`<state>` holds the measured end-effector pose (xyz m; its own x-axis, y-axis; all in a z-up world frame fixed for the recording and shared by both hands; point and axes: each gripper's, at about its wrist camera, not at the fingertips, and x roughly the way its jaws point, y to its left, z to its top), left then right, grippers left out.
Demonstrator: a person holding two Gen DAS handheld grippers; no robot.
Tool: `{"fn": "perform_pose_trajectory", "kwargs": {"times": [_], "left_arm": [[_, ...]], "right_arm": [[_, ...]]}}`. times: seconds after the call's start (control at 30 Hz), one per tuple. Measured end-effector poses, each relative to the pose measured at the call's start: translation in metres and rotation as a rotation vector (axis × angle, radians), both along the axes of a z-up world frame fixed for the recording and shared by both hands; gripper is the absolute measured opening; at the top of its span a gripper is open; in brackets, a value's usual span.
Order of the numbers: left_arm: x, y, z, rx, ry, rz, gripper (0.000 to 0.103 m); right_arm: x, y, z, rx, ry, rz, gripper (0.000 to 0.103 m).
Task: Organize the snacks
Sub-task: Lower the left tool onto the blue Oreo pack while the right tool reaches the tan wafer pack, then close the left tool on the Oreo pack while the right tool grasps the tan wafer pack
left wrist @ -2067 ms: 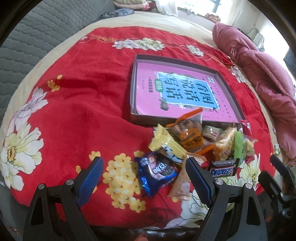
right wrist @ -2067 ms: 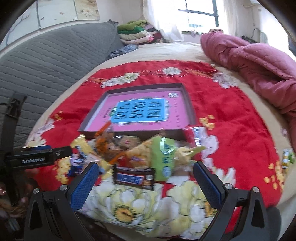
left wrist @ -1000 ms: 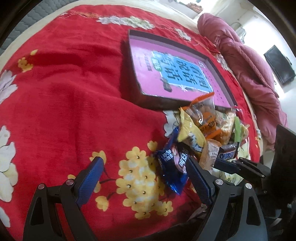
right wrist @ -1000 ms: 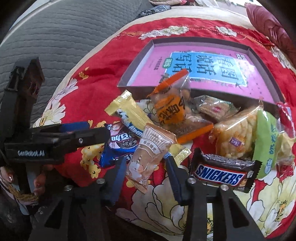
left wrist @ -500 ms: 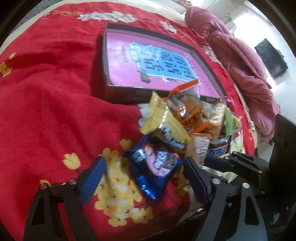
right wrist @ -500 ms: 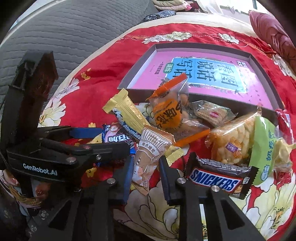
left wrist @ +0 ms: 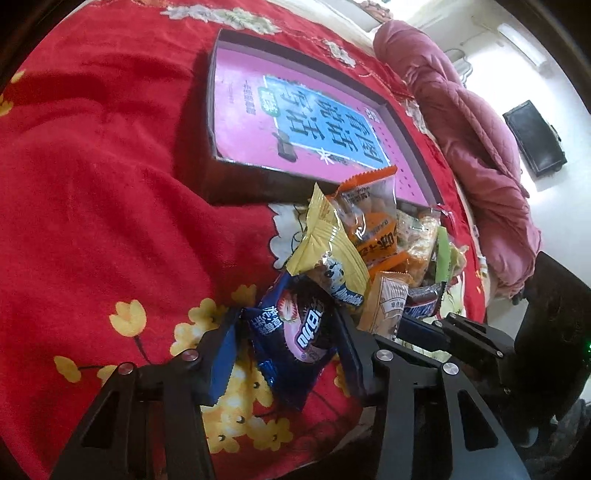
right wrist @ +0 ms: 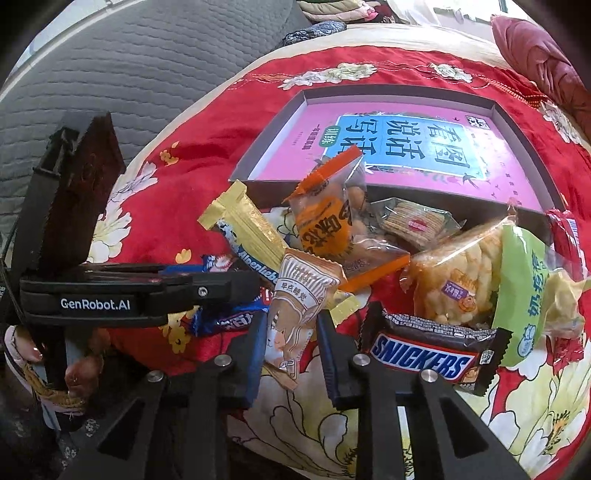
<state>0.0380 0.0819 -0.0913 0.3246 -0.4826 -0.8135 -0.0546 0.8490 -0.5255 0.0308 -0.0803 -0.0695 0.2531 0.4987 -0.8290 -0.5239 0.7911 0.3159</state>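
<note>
A bedroom in a home — the things lie on a bed [right wrist: 155, 218] spread with a red blanket [left wrist: 92, 184] printed with white and yellow flowers, over a cream sheet [right wrist: 321, 40]. Beyond the fingers and to their left in the right wrist view rises a grey quilted headboard [right wrist: 129, 55], with folded clothes [right wrist: 343, 9] stacked past its far end. A rumpled pink quilt [left wrist: 476, 147] is bunched far ahead and to the right of the fingers in the left wrist view, and past it stands a white wall with a dark flat screen [left wrist: 535, 138] — daylight comes in behind the bed.
</note>
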Motion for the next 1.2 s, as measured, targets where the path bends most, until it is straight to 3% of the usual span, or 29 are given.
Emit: {"fn": "perform_pose_trajectory", "kwargs": {"times": [0.1, 0.37, 0.4, 0.63, 1.0, 1.2], "left_arm": [[0.001, 0.003, -0.003, -0.061, 0.018, 0.008, 0.059], [0.005, -0.004, -0.007, -0.043, 0.033, 0.013, 0.058], [0.005, -0.003, -0.006, -0.029, 0.028, 0.016, 0.049], [0.004, 0.003, 0.001, -0.043, 0.009, 0.036, 0.037], [-0.012, 0.006, 0.028, 0.006, -0.050, 0.067, 0.029], [-0.017, -0.001, 0.040, 0.074, -0.065, 0.062, 0.028]], "right_arm": [[-0.001, -0.001, 0.001, 0.004, -0.003, 0.007, 0.028], [-0.003, 0.001, 0.002, 0.009, -0.014, 0.020, 0.028], [-0.004, 0.000, 0.002, 0.011, -0.016, 0.019, 0.028], [-0.003, -0.005, 0.006, 0.028, -0.033, 0.002, 0.027], [0.000, -0.017, 0.020, 0.085, -0.076, -0.027, 0.027], [0.001, -0.024, 0.027, 0.116, -0.106, -0.034, 0.027]]}}
